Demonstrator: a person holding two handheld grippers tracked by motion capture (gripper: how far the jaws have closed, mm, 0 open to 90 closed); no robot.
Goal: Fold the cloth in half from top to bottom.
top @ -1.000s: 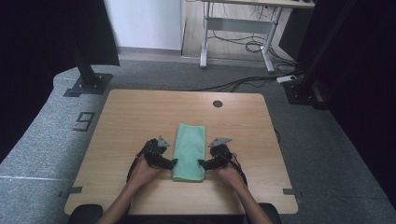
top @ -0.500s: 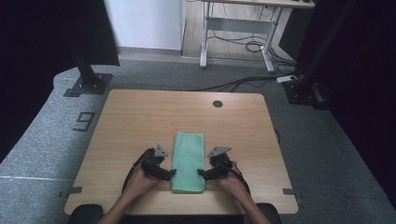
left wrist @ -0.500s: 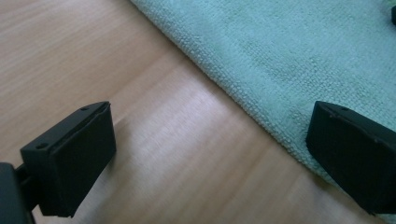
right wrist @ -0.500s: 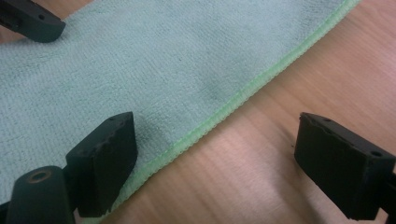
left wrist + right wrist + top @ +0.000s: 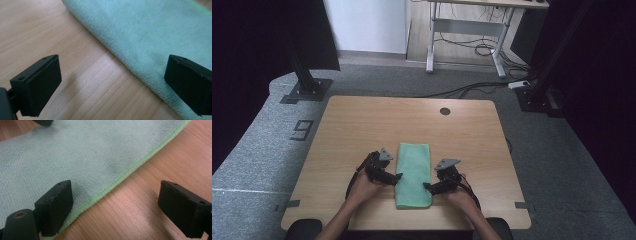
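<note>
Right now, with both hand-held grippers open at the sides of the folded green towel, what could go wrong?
The left hand-held gripper straddles the rounded fold of the towel; closing might pinch just the top layer. The right hand-held gripper straddles the stitched edge, which could slip out. Uneven pulls might skew the towel on the table.

Fixed high view overlooking whole desk (image 5: 362, 120); both gripper views close, angled down, sharing green towel (image 5: 414, 175) edges.
</note>
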